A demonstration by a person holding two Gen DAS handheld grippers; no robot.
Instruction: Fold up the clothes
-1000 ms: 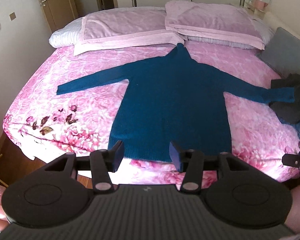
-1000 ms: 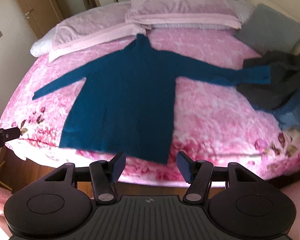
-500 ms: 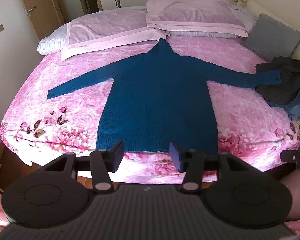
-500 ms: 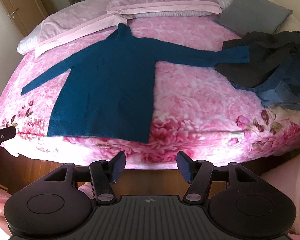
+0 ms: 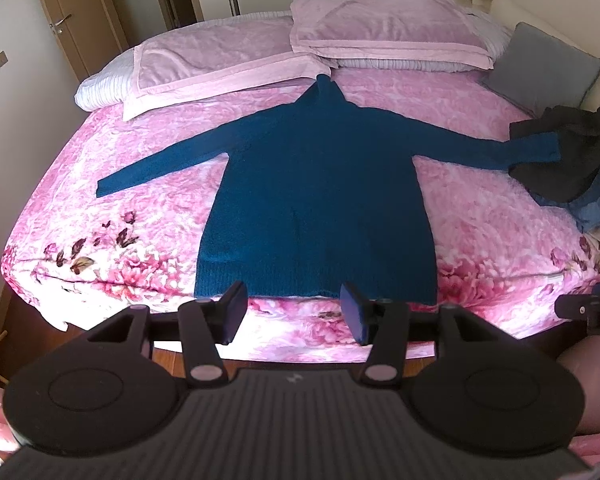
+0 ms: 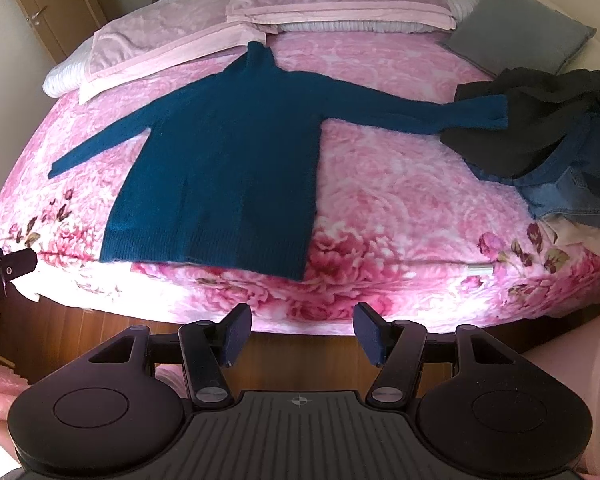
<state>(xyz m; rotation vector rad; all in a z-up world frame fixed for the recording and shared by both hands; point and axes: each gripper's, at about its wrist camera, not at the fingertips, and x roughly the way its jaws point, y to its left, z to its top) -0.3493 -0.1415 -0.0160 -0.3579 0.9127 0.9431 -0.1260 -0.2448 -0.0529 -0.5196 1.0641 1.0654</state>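
A dark teal turtleneck sweater [image 5: 320, 200] lies flat on the pink floral bed [image 5: 100, 208], sleeves spread, hem at the near edge; it also shows in the right wrist view [image 6: 228, 160]. Its right cuff rests on a dark clothes pile [image 6: 540, 136]. My left gripper [image 5: 294, 312] is open and empty, just in front of the hem. My right gripper [image 6: 302, 334] is open and empty, back from the bed edge over the floor, right of the hem.
Pink pillows [image 5: 380, 32] lie at the bed's head, a grey cushion [image 6: 516, 28] at the right. The pile holds black garments, jeans [image 6: 572, 192] and something pale. Wooden floor [image 6: 100, 332] runs along the near bed edge.
Both grippers have drawn back from the bed, the right one farther, so the bed edge and floor show. The sweater has not moved. Both stay open.
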